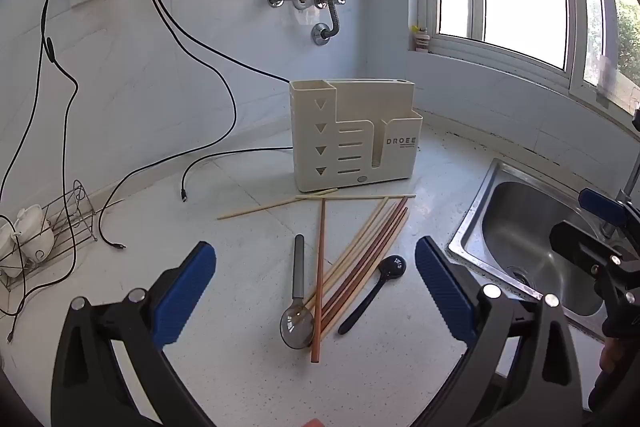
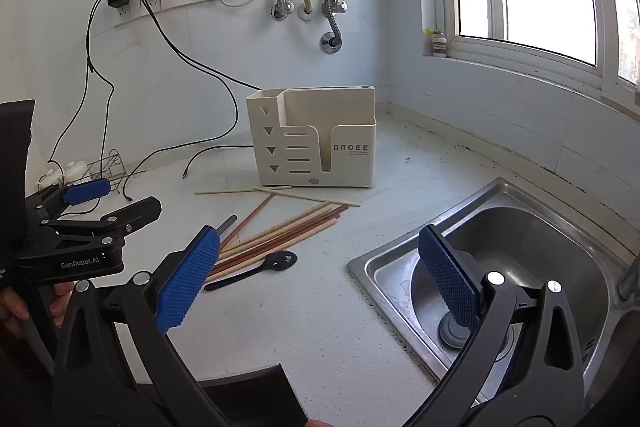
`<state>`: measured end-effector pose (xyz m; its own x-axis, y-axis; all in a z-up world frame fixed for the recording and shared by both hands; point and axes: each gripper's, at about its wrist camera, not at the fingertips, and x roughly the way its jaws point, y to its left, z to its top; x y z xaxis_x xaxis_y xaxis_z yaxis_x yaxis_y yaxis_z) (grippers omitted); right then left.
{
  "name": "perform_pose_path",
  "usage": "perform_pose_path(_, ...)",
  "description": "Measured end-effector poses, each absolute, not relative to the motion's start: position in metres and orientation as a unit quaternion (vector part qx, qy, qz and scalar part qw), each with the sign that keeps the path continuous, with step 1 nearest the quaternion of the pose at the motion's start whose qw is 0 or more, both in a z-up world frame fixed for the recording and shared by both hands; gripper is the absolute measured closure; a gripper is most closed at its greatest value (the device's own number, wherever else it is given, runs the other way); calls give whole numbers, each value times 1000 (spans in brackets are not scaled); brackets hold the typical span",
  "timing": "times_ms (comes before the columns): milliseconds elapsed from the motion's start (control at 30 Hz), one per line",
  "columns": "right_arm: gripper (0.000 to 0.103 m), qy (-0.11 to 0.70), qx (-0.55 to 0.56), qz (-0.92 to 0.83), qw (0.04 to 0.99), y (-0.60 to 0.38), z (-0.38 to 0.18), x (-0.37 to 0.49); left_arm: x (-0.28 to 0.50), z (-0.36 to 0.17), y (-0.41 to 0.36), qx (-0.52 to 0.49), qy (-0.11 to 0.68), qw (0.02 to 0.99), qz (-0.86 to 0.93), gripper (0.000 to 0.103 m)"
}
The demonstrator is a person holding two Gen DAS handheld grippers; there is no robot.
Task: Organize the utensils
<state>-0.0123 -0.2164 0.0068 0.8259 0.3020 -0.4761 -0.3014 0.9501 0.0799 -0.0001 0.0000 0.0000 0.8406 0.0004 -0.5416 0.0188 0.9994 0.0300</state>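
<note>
The left hand-held gripper (image 1: 316, 291) hangs above the bench (image 1: 248, 267) with its blue pads (image 1: 184, 291) spread as wide as they go, holding nothing and touching nothing. Below the gap between them lie the utensils: a spoon with a grey handle (image 1: 298, 291), a fan of wooden chopsticks (image 1: 360, 247) and a black spoon (image 1: 372, 291), all loose on the bench. One reddish chopstick (image 1: 319, 279) crosses the grey spoon's bowl.

The right hand-held gripper (image 2: 318, 283) is also fully spread and empty. Its left pad (image 2: 188, 279) shows in front of the near ends of the chopsticks (image 2: 280, 231), its right pad (image 2: 448, 279) over the steel sink (image 2: 400, 259). The black spoon (image 2: 256, 269) lies on the bench between them, untouched.

A cream utensil holder (image 1: 352, 135) stands upright behind the chopsticks, near the wall, with two pale chopsticks (image 1: 280, 205) lying just in front of its base. Its compartments look empty from here.
</note>
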Motion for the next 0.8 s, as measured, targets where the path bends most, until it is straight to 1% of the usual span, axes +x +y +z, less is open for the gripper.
perform_pose_path(800,8,249,-6,158,956,-214,4,-10,-3,-1,-1,20,282,959,-2,5)
